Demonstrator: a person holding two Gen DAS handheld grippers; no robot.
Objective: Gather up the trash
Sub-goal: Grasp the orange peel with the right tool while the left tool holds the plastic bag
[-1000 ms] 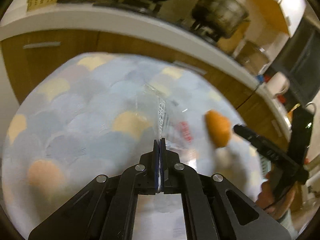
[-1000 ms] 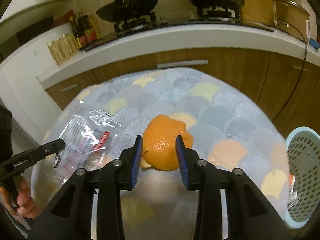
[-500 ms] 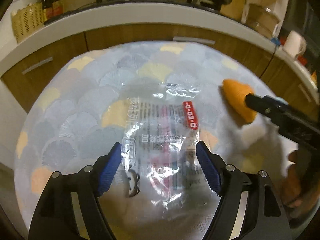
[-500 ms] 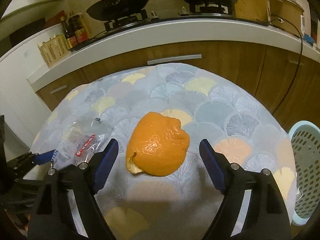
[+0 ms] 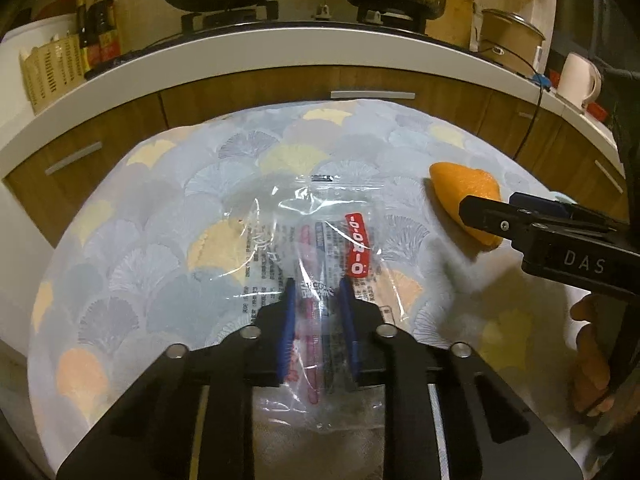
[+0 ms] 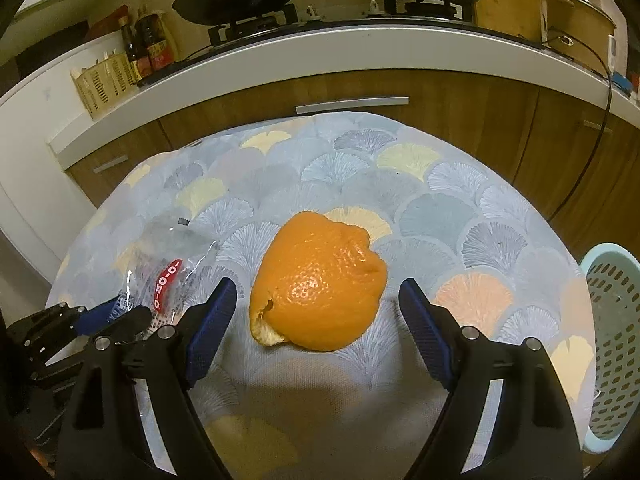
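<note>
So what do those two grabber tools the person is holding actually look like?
Both are matte black plastic. The left gripper and right gripper each have two angular fingers with cut-out slots, silver bolt heads at the joints and ribbed blue pads inside the tips. The right one carries white lettering, "DAS", on its side.

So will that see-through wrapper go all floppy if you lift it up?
Probably. The clear plastic wrapper is thin and already creased, so it should sag and crinkle. It looks very light and may slide on the tablecloth. The left gripper, just closing, has bunched its near edge.
</note>
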